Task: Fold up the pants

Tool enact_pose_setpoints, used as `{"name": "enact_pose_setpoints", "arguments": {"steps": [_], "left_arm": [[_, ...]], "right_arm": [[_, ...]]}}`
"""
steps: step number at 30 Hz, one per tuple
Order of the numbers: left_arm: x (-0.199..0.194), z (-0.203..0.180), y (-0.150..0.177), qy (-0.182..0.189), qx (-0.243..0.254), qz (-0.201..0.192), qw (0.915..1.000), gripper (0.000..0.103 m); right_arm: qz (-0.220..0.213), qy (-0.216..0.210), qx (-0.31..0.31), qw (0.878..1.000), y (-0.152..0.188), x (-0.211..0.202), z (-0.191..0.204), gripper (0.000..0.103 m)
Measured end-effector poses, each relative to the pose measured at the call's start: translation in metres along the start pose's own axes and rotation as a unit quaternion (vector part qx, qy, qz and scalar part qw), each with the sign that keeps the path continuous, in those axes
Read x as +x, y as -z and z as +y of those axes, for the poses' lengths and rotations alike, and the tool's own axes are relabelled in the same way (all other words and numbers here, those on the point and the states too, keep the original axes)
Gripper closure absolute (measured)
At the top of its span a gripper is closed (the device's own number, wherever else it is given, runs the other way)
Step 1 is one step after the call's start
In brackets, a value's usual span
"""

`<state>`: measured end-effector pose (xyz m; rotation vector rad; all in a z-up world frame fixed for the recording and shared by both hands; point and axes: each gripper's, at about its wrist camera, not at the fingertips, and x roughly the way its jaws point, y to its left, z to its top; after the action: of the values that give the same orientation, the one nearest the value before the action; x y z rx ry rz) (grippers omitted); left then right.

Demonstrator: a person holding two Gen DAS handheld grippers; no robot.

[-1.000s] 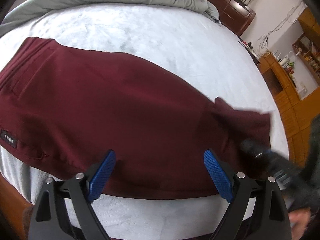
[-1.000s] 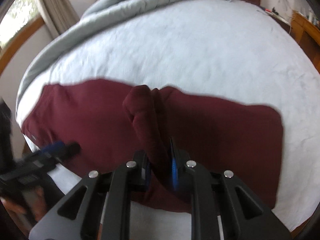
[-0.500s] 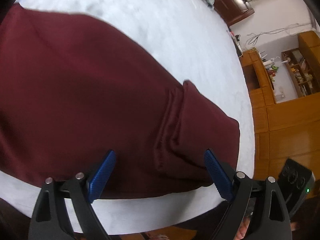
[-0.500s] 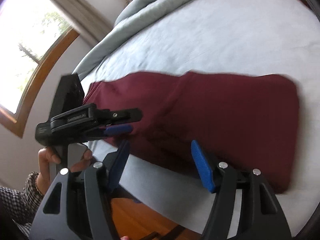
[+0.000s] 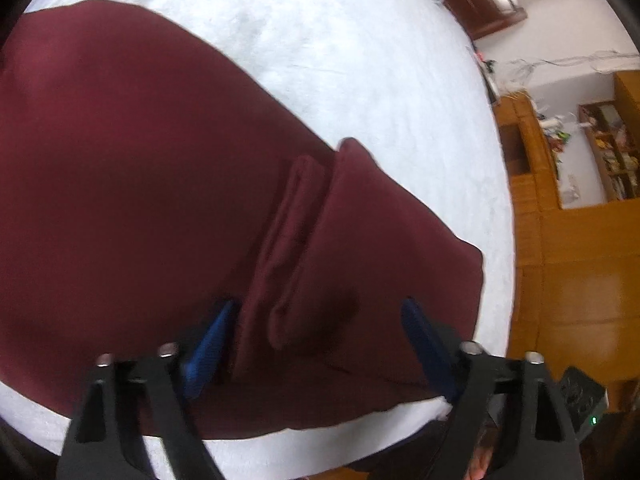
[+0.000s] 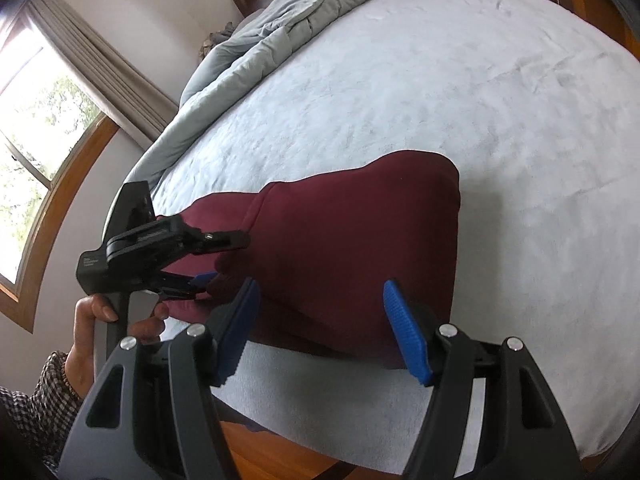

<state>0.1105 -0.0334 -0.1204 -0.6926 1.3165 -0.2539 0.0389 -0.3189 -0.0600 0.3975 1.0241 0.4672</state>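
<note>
Both tongs [image 5: 316,344] [image 6: 324,332] gape over maroon pants [image 6: 352,248]; label probably unreadable.

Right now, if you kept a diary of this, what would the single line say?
stage: mid-fold | pants: maroon, bunched ridge, on bed | left gripper: open, straddling ridge | right gripper: open, holding nothing

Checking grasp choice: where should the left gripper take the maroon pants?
Grip the raised fold ridge of the maroon pants, from the near bed edge. It stands proud of the flat cloth, and the open left gripper already straddles it.
</note>
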Motion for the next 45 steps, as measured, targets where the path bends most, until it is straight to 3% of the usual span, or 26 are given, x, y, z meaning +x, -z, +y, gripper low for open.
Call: {"name": "enact_pose_setpoints", "arguments": {"steps": [1, 2, 3, 9, 13, 16, 21, 25, 28, 34, 36, 38, 40, 42, 45], "left_arm": [[-0.001, 0.000, 0.001, -0.004, 0.000, -0.003, 1.0000, 0.045], [-0.001, -0.002, 0.002, -0.010, 0.007, -0.007, 0.9999, 0.063], [-0.001, -0.003, 0.002, -0.010, 0.014, -0.009, 0.9998, 0.072], [-0.023, -0.014, 0.020, -0.008, 0.041, -0.046, 0.9981, 0.081], [-0.049, -0.007, 0.027, -0.003, 0.045, -0.065, 0.9969, 0.082], [-0.063, 0.007, 0.029, -0.032, 0.066, -0.088, 0.9934, 0.082], [-0.029, 0.037, 0.025, -0.058, 0.055, -0.068, 0.9944, 0.080], [-0.033, 0.029, 0.028, -0.058, 0.066, -0.081, 0.9928, 0.077], [-0.044, 0.031, 0.026, -0.042, 0.058, -0.089, 0.9935, 0.068], [-0.057, 0.021, 0.025, -0.057, 0.056, -0.115, 0.9902, 0.067], [-0.056, 0.007, 0.028, -0.064, 0.081, -0.129, 0.9862, 0.057], [-0.048, -0.001, 0.029, -0.085, 0.098, -0.127, 0.9834, 0.054], [-0.031, -0.008, 0.025, -0.098, 0.102, -0.113, 0.9835, 0.054], [-0.016, -0.007, 0.022, -0.108, 0.092, -0.098, 0.9852, 0.055], [-0.006, -0.009, 0.023, -0.117, 0.085, -0.097, 0.9848, 0.055]], "right_arm": [[-0.001, -0.002, 0.005, 1.000, 0.001, 0.001, -0.003, 0.038], [-0.003, -0.003, 0.012, 1.000, 0.002, 0.001, -0.007, 0.038], [-0.004, -0.004, 0.020, 1.000, 0.002, 0.003, -0.011, 0.038], [-0.014, -0.017, 0.052, 0.998, 0.004, -0.001, -0.025, 0.036], [-0.018, -0.024, 0.058, 0.998, 0.004, -0.004, -0.026, 0.036], [-0.015, -0.023, 0.050, 0.998, 0.004, -0.001, -0.022, 0.036], [0.013, -0.009, 0.060, 0.998, 0.009, 0.014, -0.027, 0.036], [0.018, -0.010, 0.064, 0.998, 0.009, 0.013, -0.030, 0.034], [0.027, -0.037, 0.083, 0.996, 0.004, 0.017, -0.038, 0.030], [0.083, -0.077, 0.119, 0.986, 0.000, 0.051, -0.058, 0.027], [0.099, -0.099, 0.139, 0.980, 0.003, 0.065, -0.066, 0.027], [0.109, -0.120, 0.149, 0.975, 0.006, 0.072, -0.069, 0.033], [0.115, -0.138, 0.153, 0.972, 0.007, 0.075, -0.069, 0.055], [0.115, -0.140, 0.157, 0.971, 0.008, 0.071, -0.071, 0.066], [0.111, -0.144, 0.162, 0.970, 0.003, 0.054, -0.067, 0.073]]}}
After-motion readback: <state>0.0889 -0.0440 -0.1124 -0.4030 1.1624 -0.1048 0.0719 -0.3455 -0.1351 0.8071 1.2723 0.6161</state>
